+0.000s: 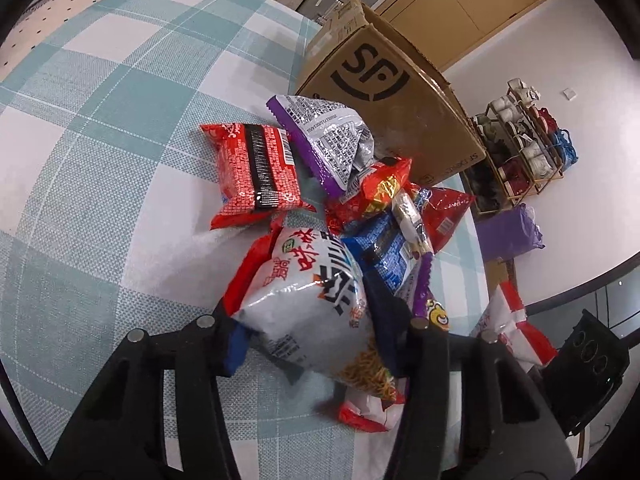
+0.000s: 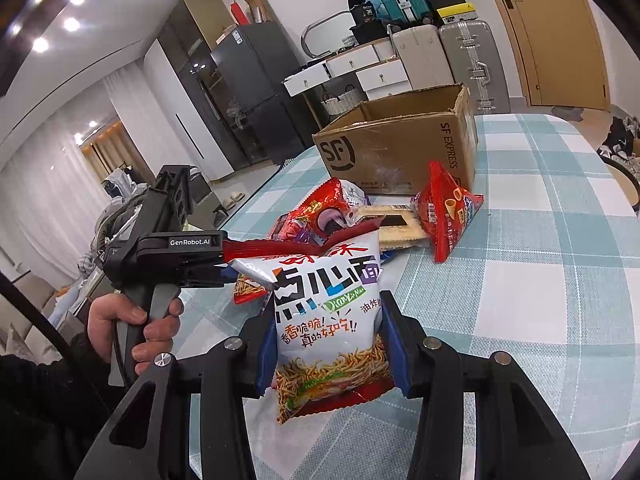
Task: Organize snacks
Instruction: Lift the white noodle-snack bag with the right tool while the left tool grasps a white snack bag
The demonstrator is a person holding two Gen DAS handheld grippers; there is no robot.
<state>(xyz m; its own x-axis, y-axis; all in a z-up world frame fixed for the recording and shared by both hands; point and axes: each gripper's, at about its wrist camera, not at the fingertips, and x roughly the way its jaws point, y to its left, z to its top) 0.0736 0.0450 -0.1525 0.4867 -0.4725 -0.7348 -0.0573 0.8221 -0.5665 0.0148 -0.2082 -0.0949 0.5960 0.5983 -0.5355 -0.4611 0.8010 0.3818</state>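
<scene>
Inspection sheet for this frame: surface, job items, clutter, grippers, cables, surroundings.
Surface: checked tablecloth, teal and white.
Job's things: white noodle-snack bag held up; snack pile lies beside the open cardboard box.
Clutter: nothing seen beyond snacks.
Grippers: right gripper shut on the bag's lower part; left gripper closed on its top edge.
Cables: nothing seen.
Surroundings: suitcases, fridge, shoe rack.

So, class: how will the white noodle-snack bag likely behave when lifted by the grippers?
The white noodle-snack bag looks puffed with air, so probably light. Its glossy film creases where the right hand-held gripper pinches it, so likely floppy and perhaps slippery. The thin sticks pictured suggest fragile contents.
</scene>
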